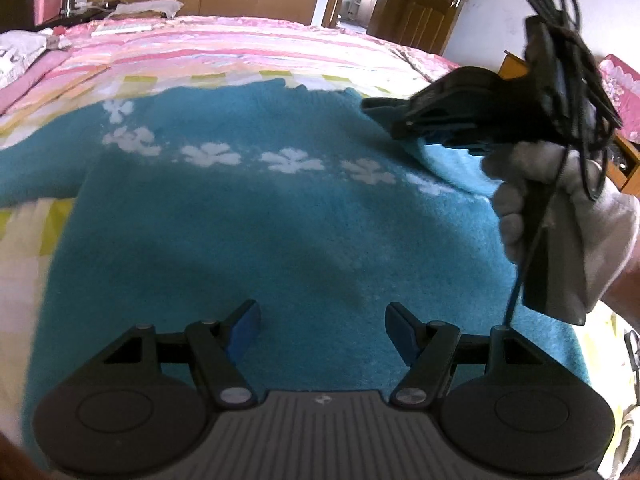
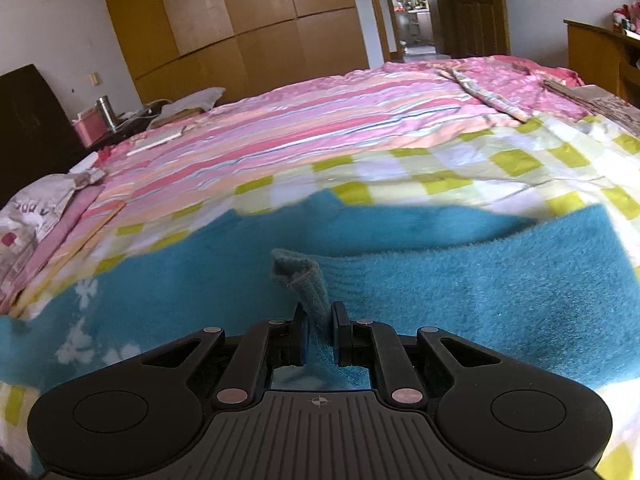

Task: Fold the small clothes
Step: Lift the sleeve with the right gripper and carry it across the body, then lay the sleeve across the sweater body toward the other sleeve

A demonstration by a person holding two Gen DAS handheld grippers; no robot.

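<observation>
Your left hand-held gripper (image 1: 320,330) hovers over the lower part of a teal sweater (image 1: 256,216), its two blue-padded fingers (image 1: 242,330) spread wide with nothing between them. The sweater lies flat on the bed, with a row of white flowers (image 1: 290,160) across the chest.

Your right hand-held gripper (image 2: 320,334) has its fingers pressed nearly together, pinching the ribbed cuff (image 2: 308,280) of one sleeve. The cuff sticks up between the pads, and the sleeve (image 2: 500,276) is drawn across the sweater's body. In the left wrist view this gripper (image 1: 394,120) shows at the upper right, held in your white-gloved hand (image 1: 560,216), with black cables looped above it.

The sweater rests on a yellow-and-white checked cover (image 2: 460,168) at the near end of the bed. Beyond it lies a pink striped bedspread (image 2: 300,120).

In the room, wooden wardrobes (image 2: 240,20) line the far wall, and an open dark wooden door (image 2: 472,4) shows another room beyond. A metal flask (image 2: 106,110) and a pink box stand at the bed's far left. A wooden cabinet (image 2: 592,52) stands at the right.
</observation>
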